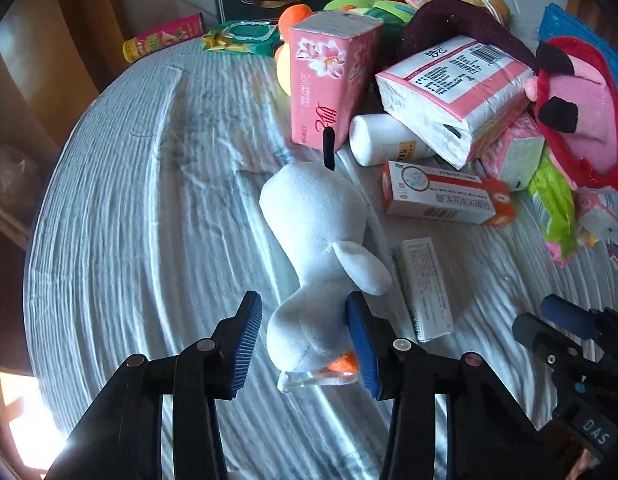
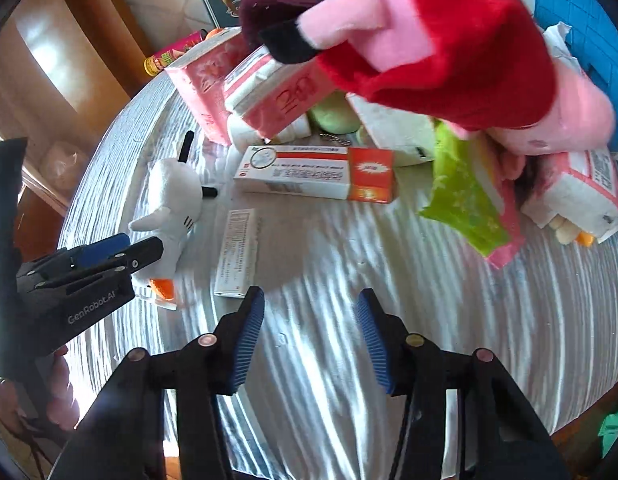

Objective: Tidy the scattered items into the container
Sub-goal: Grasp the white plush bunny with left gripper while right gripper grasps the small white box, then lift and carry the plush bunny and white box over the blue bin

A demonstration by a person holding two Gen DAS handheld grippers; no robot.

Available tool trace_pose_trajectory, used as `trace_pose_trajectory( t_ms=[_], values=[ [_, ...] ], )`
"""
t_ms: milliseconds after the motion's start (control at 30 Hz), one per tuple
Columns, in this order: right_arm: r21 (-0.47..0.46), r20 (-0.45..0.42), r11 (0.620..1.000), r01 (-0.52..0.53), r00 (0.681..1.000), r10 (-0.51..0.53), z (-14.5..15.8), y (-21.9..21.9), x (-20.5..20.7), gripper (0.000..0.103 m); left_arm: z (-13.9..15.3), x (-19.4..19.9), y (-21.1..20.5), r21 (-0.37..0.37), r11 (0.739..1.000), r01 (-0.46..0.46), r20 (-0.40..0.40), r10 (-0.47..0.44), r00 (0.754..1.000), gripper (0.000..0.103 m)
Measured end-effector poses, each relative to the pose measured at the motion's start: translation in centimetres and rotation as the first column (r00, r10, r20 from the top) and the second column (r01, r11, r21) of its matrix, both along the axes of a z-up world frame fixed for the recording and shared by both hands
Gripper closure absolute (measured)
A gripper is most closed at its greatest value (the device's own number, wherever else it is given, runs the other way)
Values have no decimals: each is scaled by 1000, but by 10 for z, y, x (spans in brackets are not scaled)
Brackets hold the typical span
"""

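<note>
The goose [image 1: 317, 248] lies on the cloth [image 1: 129, 220] with its tail end between your left gripper's [image 1: 305, 340] parted jaws, so close squarely on the body, while your right gripper [image 2: 311, 336] hangs open and empty just beside it.

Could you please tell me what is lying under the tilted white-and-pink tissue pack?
A white bottle pokes out from under the tissue pack; its far end is covered, and whatever else lies beneath is hidden.

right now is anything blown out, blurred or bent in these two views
Left wrist view: sunlight glare whites out the lower left corner; fisheye curves the striped white bedsheet. Right wrist view: the close red and pink plush toy looks soft; sun stripes streak the sheet.
</note>
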State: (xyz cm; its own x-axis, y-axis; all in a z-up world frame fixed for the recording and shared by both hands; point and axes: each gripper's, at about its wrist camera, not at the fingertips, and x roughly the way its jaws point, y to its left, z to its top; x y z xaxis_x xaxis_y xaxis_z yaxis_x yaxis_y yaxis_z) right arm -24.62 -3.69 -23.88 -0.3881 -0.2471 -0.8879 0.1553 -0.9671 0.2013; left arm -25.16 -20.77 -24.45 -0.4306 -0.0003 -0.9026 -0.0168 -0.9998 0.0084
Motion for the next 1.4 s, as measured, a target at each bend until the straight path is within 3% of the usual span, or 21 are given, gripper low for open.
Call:
trace_pose_trajectory(
  t_ms=[33, 67, 100, 167, 400, 467, 500, 567, 633, 700, 767, 833, 867, 900, 1400],
  values=[
    [1, 6, 1000, -7, 1000, 7, -3, -8, -4, 59, 0, -1, -3, -4, 1000, 7, -2, -7, 1000, 57],
    [3, 11, 1000, -15, 1000, 14, -6, -16, -8, 59, 0, -2, -6, -6, 1000, 15, -3, -15, 1000, 50],
    [5, 16, 1000, -20, 1000, 20, -9, -24, -12, 59, -2, -5, -8, -4, 1000, 26, 5, -26, 1000, 35],
    [13, 22, 1000, -26, 999, 26, -14, -35, -20, 60, -8, -9, -10, -10, 999, 35, 14, -35, 999, 25],
    [7, 49, 1000, 5, 999, -5, -25, -36, -41, 61, -24, -23, -16, 55, 996, 66, 32, -68, 997, 28],
    [2, 46, 1000, -6, 999, 6, -24, -39, -42, 61, -22, -21, -12, 68, 993, 101, 26, -103, 994, 53],
    [-6, 45, 1000, -12, 999, 12, -23, -41, -42, 61, -19, -20, -10, 53, 992, 113, 21, -115, 993, 60],
    [-17, 56, 1000, -26, 998, 27, -24, -47, -43, 61, -15, -19, -8, 10, 992, 126, 9, -126, 992, 60],
    [8, 82, 999, -44, 996, 44, -32, -54, -45, 60, -15, -23, -14, -2, 992, 123, 12, -123, 992, 52],
    [43, 65, 998, -41, 997, 38, -32, -56, -46, 66, -18, -27, -17, -9, 993, 117, 17, -116, 993, 36],
    [46, 77, 999, -9, 997, 5, -33, -48, -49, 71, -24, -31, -12, 6, 993, 121, 34, -121, 992, 34],
    [48, 81, 999, 2, 997, -6, -33, -40, -50, 75, -32, -37, -4, 1, 992, 126, 48, -126, 991, 35],
    [47, 83, 999, 5, 996, -9, -34, -38, -50, 75, -36, -39, -1, 3, 992, 126, 58, -126, 990, 42],
    [46, 86, 999, 7, 996, -11, -34, -35, -51, 75, -40, -42, 1, 5, 992, 127, 67, -127, 990, 57],
    [61, 32, 998, -25, 999, 23, -27, -52, -53, 77, -22, -25, -4, 7, 995, 104, 1, -104, 995, 59]
  ],
)
